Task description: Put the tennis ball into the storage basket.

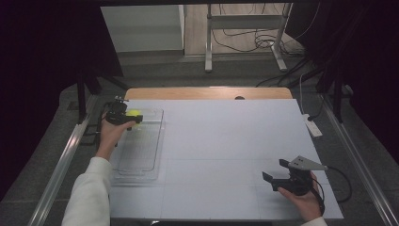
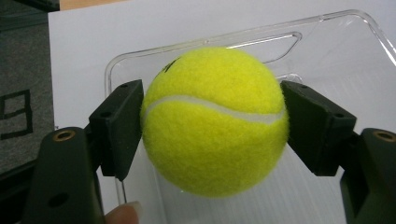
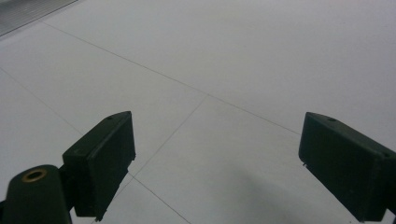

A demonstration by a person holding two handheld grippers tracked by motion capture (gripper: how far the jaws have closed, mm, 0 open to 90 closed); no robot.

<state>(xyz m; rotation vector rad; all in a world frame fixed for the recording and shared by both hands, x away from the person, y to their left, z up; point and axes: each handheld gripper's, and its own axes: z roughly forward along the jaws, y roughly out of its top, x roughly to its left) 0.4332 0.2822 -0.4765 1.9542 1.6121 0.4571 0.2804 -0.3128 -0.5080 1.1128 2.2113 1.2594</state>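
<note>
A yellow tennis ball (image 2: 215, 121) sits between the two black pads (image 2: 122, 122) of my left gripper (image 2: 212, 126), which is shut on it. In the high view the left gripper (image 1: 134, 116) holds the tennis ball (image 1: 133, 113) over the far end of a clear plastic tray (image 1: 141, 157) at the table's left. The tray's rim (image 2: 243, 37) curves behind the ball in the left gripper view. My right gripper (image 1: 277, 172) rests near the front right of the table, open, with nothing between its jaws. Its pads (image 3: 100, 161) stand wide apart over the bare white surface.
The white table top (image 1: 226, 141) has a wooden strip (image 1: 207, 92) along its far edge. A white power strip (image 1: 313, 126) lies at the right edge. Metal rails run down both sides, and a stand with cables is on the floor beyond.
</note>
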